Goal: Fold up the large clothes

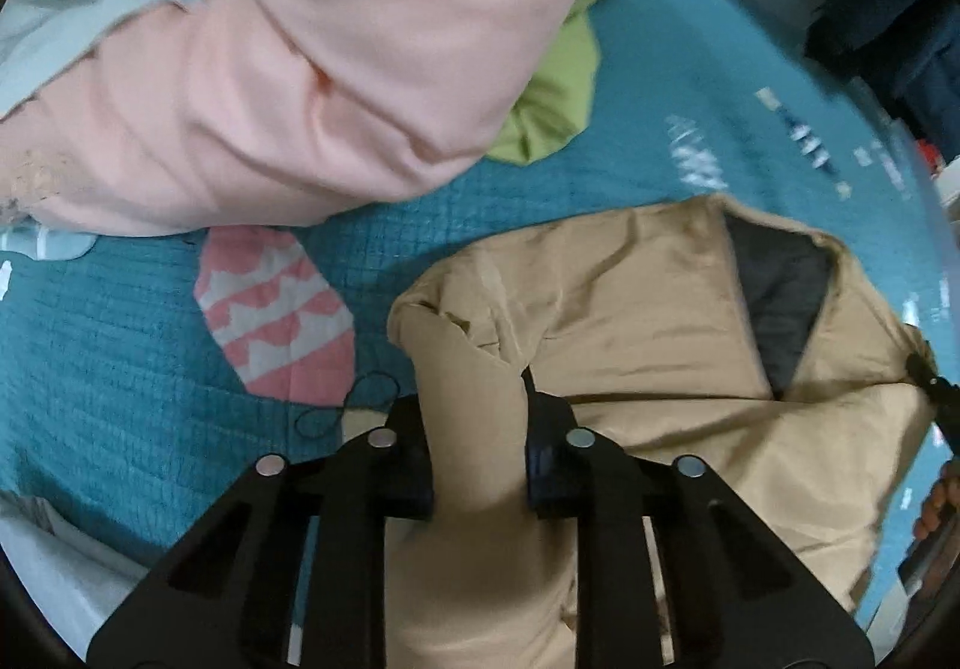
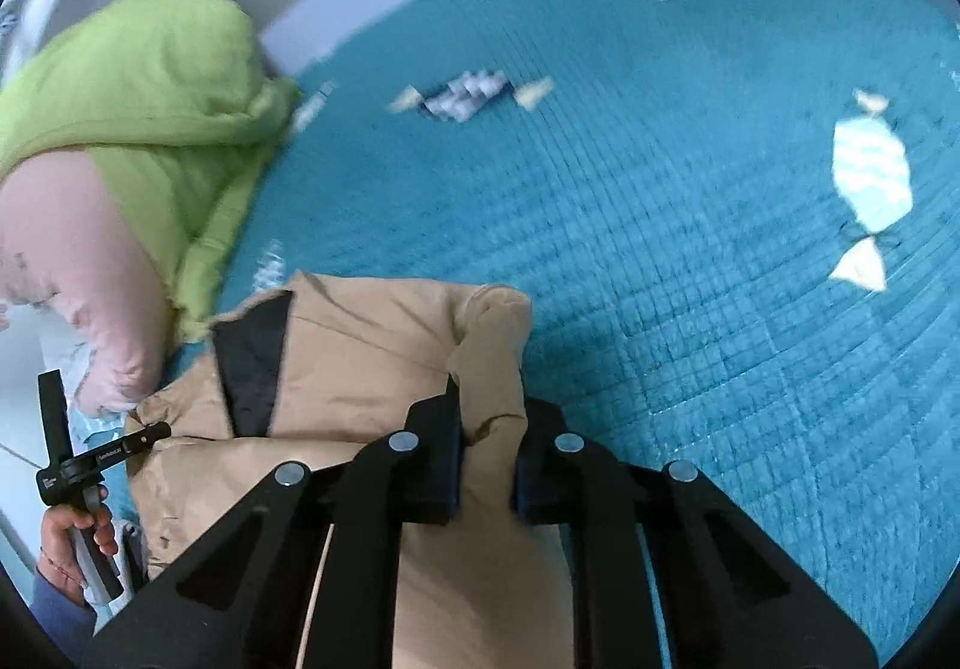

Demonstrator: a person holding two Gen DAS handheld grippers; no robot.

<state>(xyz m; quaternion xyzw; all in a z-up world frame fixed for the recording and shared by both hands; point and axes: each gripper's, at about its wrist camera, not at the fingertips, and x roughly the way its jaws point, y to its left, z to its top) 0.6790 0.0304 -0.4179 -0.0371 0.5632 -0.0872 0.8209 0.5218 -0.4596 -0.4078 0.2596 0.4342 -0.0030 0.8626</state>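
A large tan jacket point(image 1: 648, 321) with a dark lining point(image 1: 780, 285) lies on a teal quilted bedspread point(image 1: 108, 345). My left gripper point(image 1: 477, 429) is shut on a bunched fold of the jacket's left side. My right gripper point(image 2: 486, 441) is shut on a fold of the same tan jacket point(image 2: 372, 357) at its right side; the dark lining point(image 2: 252, 363) shows at the collar. The left hand-held gripper also shows at the left edge of the right wrist view point(image 2: 78, 465).
A pink garment point(image 1: 312, 57) and a green padded garment point(image 1: 558, 87) are piled beyond the jacket; they also show in the right wrist view, pink point(image 2: 66, 249) and green point(image 2: 150, 99). The bedspread point(image 2: 660, 189) stretches right with fish patches point(image 2: 870, 177). Dark objects point(image 1: 888, 9) stand at the far edge.
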